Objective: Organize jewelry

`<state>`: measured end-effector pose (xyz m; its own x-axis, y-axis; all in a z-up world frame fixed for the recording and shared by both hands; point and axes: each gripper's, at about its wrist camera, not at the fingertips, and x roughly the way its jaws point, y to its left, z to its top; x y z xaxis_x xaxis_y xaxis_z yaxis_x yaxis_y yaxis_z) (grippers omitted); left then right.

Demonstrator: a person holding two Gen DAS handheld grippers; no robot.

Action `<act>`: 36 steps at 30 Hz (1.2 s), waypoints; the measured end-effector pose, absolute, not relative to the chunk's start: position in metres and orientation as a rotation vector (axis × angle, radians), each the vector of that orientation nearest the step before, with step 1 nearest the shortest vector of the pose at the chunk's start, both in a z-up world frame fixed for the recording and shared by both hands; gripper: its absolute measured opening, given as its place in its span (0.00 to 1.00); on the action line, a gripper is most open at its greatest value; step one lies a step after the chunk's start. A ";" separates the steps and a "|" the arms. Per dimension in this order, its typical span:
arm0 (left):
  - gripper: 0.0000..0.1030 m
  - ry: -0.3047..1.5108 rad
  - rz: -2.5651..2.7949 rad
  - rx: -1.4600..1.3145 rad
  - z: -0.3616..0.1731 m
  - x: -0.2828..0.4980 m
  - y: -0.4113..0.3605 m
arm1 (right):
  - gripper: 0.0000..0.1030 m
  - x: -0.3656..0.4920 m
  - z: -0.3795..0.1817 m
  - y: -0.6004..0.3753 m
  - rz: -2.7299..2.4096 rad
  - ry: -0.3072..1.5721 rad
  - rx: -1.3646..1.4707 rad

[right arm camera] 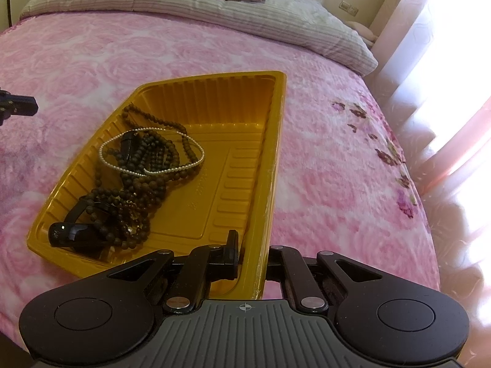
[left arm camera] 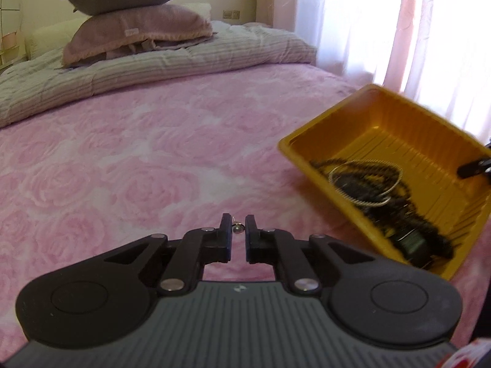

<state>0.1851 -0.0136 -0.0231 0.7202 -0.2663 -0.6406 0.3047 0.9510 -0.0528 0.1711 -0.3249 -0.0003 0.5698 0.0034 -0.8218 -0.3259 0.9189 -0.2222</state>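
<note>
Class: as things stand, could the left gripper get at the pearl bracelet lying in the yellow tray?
Probably not yet. The left gripper is already shut on a small silver earring, so its jaws are occupied. Otherwise the pearl bracelet lies uncovered on top in the open yellow tray.

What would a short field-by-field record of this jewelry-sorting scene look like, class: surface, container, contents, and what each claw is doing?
surface: pink rose-patterned bedspread
container: yellow tray, resting on the bed
contents: dark bead necklaces, pearl strand, black object
left claw: shut on a small silver earring, above the bedspread, beside the tray
right claw: shut on the tray's near rim, one finger inside, one outside
background: stacked pillows, folded quilt, curtain
</note>
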 end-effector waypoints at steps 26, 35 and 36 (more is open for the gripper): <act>0.07 0.649 -0.565 0.046 0.022 0.172 -0.118 | 0.07 0.181 -0.013 -0.355 0.266 0.960 -0.243; 0.07 0.671 -0.622 0.056 0.020 0.176 -0.149 | 0.07 0.185 -0.021 -0.371 0.317 0.960 -0.185; 0.07 0.675 -0.624 0.054 0.019 0.177 -0.151 | 0.07 0.186 -0.022 -0.372 0.321 0.959 -0.184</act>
<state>0.1771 -0.1507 0.0191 0.6067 -0.5222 -0.5994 0.5564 0.8175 -0.1490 0.1860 -0.3721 -0.0217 0.5318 0.1867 -0.8260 -0.3478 0.9375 -0.0121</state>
